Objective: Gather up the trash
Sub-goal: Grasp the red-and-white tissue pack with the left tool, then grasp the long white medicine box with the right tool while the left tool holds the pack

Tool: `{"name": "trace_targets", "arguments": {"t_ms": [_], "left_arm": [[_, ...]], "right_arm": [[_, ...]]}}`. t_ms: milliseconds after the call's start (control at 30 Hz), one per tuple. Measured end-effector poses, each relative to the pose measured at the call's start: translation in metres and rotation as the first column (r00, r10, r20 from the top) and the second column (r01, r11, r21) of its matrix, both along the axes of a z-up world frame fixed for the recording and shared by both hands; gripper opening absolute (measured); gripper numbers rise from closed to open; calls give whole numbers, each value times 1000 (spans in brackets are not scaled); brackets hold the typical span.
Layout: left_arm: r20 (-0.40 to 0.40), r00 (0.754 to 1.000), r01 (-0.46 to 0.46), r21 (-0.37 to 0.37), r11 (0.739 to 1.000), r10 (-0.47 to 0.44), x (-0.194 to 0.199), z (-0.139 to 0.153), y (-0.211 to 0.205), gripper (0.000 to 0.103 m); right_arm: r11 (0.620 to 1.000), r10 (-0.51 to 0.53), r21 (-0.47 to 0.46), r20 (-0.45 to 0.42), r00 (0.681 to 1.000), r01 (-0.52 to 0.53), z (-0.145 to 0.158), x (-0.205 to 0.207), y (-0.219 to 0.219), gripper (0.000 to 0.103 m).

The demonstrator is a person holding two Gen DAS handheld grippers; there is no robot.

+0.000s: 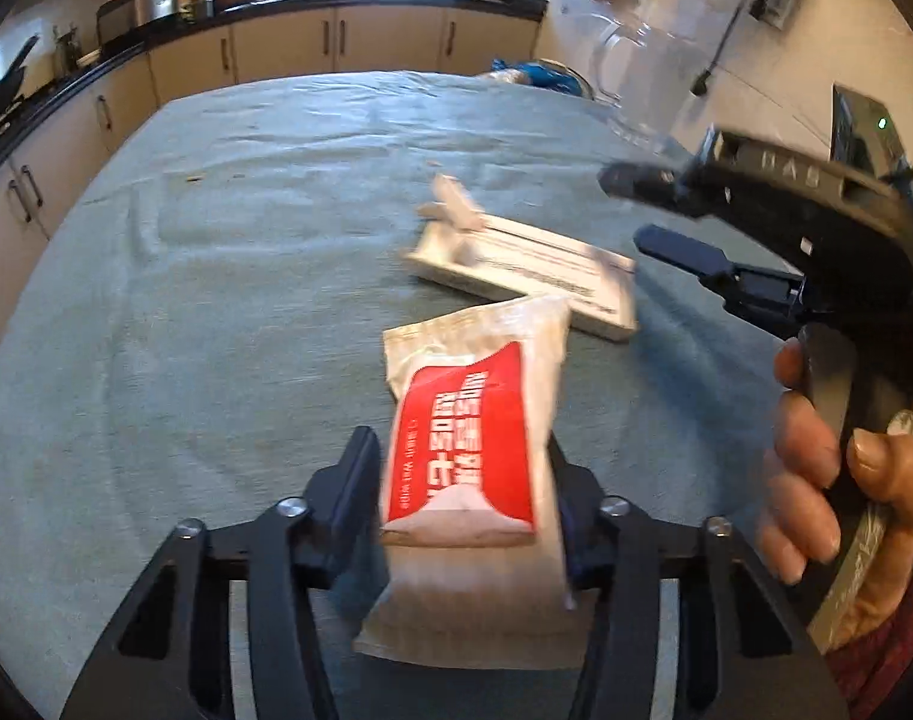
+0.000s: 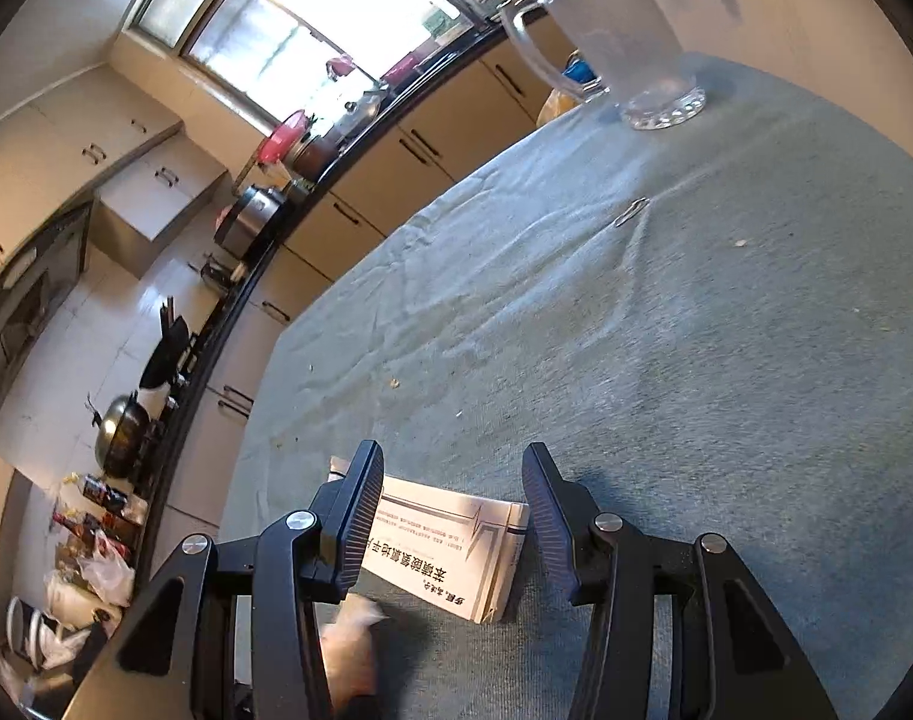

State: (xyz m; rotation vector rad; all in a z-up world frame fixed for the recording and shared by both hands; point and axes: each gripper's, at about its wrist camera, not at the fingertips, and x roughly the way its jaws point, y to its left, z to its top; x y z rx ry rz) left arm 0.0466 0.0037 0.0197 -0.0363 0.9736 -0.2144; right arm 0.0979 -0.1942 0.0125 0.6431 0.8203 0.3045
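A red and white wet-wipe packet (image 1: pixel 468 438) stands between the fingers of my left gripper (image 1: pixel 465 480), which is shut on its two long edges just above the cloth. In the right wrist view the packet is a blurred white shape (image 2: pixel 351 642) at the bottom. Behind it lies a flat white printed box (image 1: pixel 516 270) with an open end flap. My right gripper (image 1: pixel 630 210) comes in from the right, open and empty, near the box's right end. From its own camera the right gripper (image 2: pixel 450 480) straddles the box (image 2: pixel 450 540), and its pads are clear of it.
A grey-green cloth (image 1: pixel 246 300) covers the table. A clear glass jug (image 2: pixel 624 36) stands at the far corner, with a paper clip (image 2: pixel 633 211) lying nearer. A blue bag (image 1: pixel 540 75) sits past the far edge. Kitchen cabinets (image 1: pixel 336 48) line the far and left sides. A hand (image 1: pixel 816 468) grips the right gripper's handle.
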Motion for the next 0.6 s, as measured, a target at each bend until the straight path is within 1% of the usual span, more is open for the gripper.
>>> {"name": "trace_targets", "arguments": {"t_ms": [100, 200, 233, 300, 333, 367, 400, 433, 467, 500, 600], "left_arm": [[44, 998, -40, 16, 999, 39, -7, 4, 28, 47], [67, 994, -93, 19, 995, 92, -11, 5, 58, 47], [76, 991, -113, 15, 994, 111, -12, 5, 68, 47], [85, 987, -136, -1, 991, 136, -15, 5, 86, 47], [87, 986, -141, -8, 990, 141, -17, 5, 90, 47], [88, 985, -146, -17, 989, 147, -19, 4, 94, 47], [92, 984, -148, -24, 989, 150, -20, 6, 96, 47], [98, 984, -149, -27, 988, 151, -20, 5, 96, 47], [103, 983, -149, -31, 988, 152, -19, 5, 97, 47], [105, 983, -149, -38, 988, 152, -19, 5, 98, 47], [107, 983, -143, -46, 989, 147, -19, 4, 95, 47]], "right_arm": [[999, 44, -18, -16, 999, -45, -3, 2, 10, 53], [992, 119, -26, -45, 992, -120, -6, 1, 23, 53], [988, 153, -18, -58, 986, -154, -8, 1, 27, 53], [967, 256, 8, -79, 963, -256, -9, -3, 43, 55], [960, 279, -6, -75, 957, -280, -7, -5, 50, 55], [959, 280, -33, -67, 958, -283, -5, -7, 54, 55], [956, 276, -90, -55, 960, -280, -1, -9, 59, 57], [949, 266, -166, -39, 963, -269, 3, -12, 65, 59], [944, 259, -205, -29, 965, -260, 5, -14, 68, 63], [937, 259, -238, -17, 966, -255, 6, -15, 73, 65], [917, 282, -291, -13, 959, -273, 4, -16, 89, 66]]}}
